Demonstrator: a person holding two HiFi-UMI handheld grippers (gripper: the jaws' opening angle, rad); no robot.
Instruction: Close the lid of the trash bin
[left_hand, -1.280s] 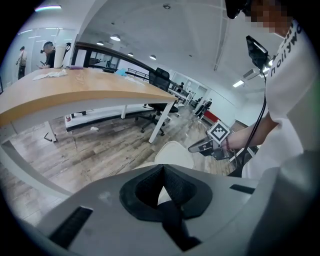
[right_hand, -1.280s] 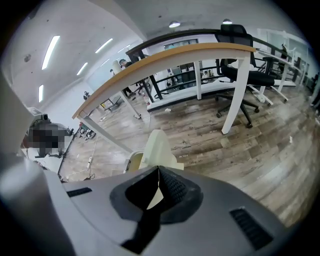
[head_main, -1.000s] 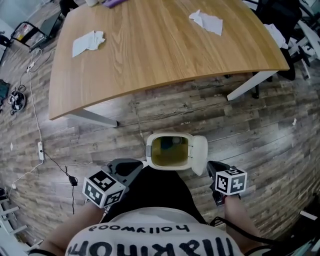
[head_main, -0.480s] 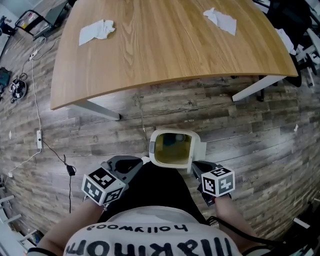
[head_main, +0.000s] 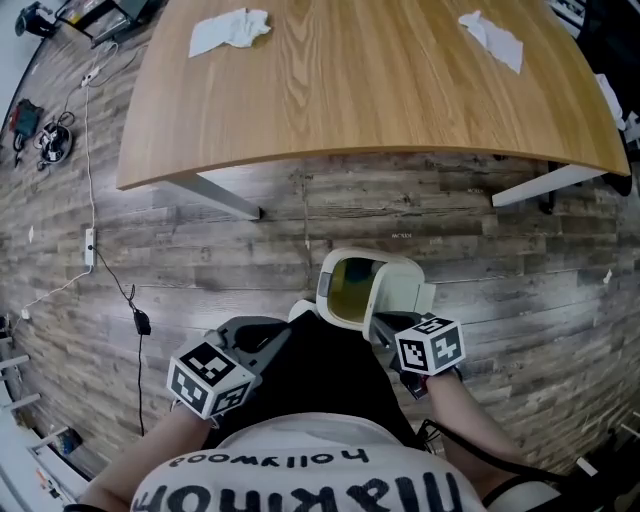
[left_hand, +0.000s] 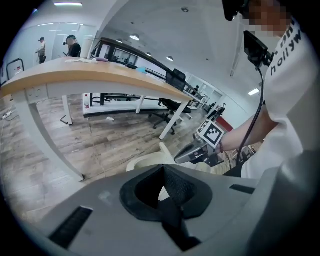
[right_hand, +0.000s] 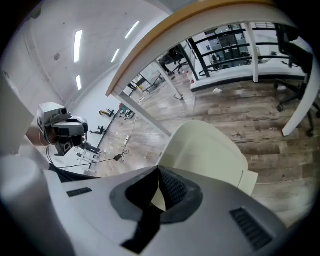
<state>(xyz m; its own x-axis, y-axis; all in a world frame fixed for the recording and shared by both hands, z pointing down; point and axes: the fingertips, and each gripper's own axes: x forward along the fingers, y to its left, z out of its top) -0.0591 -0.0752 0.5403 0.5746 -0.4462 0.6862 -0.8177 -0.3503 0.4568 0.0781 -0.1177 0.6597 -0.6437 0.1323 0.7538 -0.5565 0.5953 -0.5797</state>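
The grey wood-plank floor (head_main: 200, 270) carries the cream trash bin (head_main: 322, 290), its lid (head_main: 398, 290) partly raised. Well left of the trash bin, a white power strip (head_main: 90, 247) and a black cable (head_main: 118, 285) lie on the floor. Beyond the trash bin stands the wooden tabletop (head_main: 370, 90), bearing two crumpled white papers: one (head_main: 230, 30) far left, one (head_main: 492, 40) right.

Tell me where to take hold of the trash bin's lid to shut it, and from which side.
Take the lid near its rounded free edge, coming from the person's right with the right gripper. It stands half raised, hinged on the trash bin's right side, with its smooth outer face towards that gripper. A push far from the hinge should tip it down.
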